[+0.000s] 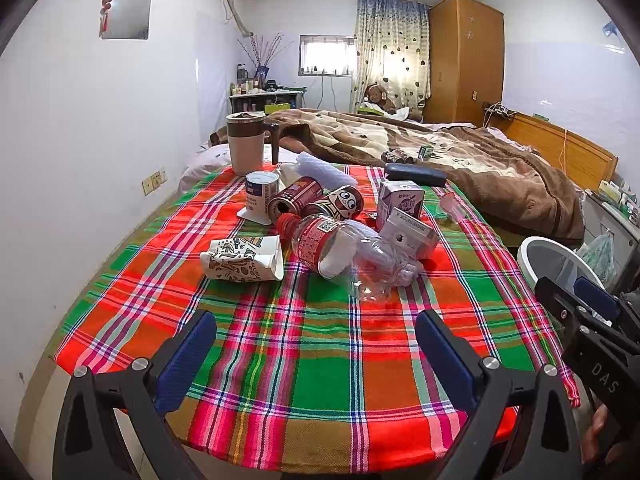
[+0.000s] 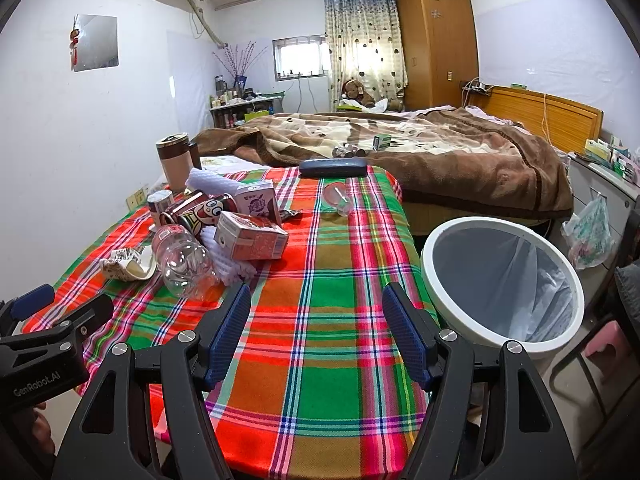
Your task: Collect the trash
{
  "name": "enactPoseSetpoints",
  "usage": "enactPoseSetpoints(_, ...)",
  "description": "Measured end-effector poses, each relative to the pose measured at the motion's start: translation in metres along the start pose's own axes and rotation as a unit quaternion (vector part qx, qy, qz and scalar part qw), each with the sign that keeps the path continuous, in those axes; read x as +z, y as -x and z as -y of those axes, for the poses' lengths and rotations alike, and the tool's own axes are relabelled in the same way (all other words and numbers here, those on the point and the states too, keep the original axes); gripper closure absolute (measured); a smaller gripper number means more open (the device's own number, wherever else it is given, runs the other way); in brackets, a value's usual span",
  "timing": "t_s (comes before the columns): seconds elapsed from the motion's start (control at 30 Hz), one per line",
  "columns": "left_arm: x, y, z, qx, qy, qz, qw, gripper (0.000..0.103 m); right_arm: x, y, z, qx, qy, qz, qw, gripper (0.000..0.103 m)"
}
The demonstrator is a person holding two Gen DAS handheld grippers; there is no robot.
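Both our left gripper and right gripper hover with fingers spread above the desk, near the plastic bottle and white bin.

Woven plaid cloth, glossy clear plastic bottle, crumpled paper cup, shiny metal cans.

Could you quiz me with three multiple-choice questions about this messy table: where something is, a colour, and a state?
1. Where is the bin?
A) on the bed B) beside the table's right edge C) under the window
2. What colour is the plastic bottle cap?
A) red B) blue C) white
3. How are the left gripper and right gripper?
A) both open, empty B) both shut C) one holds a can

B: it stands off the tablecloth's right side.
A: the cap is red.
A: wide gaps, nothing between the fingers.
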State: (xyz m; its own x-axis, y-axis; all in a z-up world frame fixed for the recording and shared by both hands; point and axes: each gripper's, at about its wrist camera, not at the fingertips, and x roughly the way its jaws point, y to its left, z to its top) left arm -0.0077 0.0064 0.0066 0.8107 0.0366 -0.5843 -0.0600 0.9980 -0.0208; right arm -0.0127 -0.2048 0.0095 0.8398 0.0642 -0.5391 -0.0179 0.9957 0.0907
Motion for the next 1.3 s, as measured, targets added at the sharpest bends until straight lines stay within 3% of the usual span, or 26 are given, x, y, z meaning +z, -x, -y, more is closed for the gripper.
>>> enactPoseSetpoints(0.97, 0.003, -0.010, -0.007, 0.003, 0.010, -0.009, 0.9999, 0.002, 0.001, -0.005, 0.000, -0.003, 0.003, -0.006, 1.000, 0.033)
enactPoseSetpoints(1.3, 0.021, -0.039, -0.049, -0.008, 0.050, -0.028, 0.9983, 0.002, 0.024, -0.048, -0.003, 0.036, -0.016, -0.041, 0.998, 0.033)
